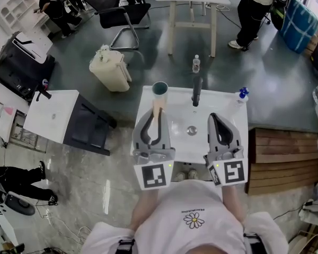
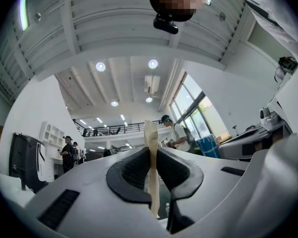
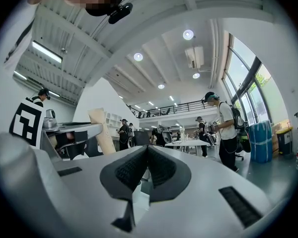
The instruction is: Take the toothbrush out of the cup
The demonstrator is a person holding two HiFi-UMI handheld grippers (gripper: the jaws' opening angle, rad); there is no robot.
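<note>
Left gripper fingers clench the toothbrush, its long axis upright, near the cup; right gripper fingers clenched, empty.

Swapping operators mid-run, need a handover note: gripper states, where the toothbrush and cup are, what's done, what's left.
Left gripper: shut on the toothbrush, which sticks out past the pads on both sides, over the left part of the sink.
Right gripper: shut, nothing between the jaws, over the sink's right part.
Cup: upright at the sink's back left corner, just beyond the toothbrush; its mouth looks empty.
Done: toothbrush gripped and apparently out of the cup.
Left: confirm it is clear of the rim, then set it down.
</note>
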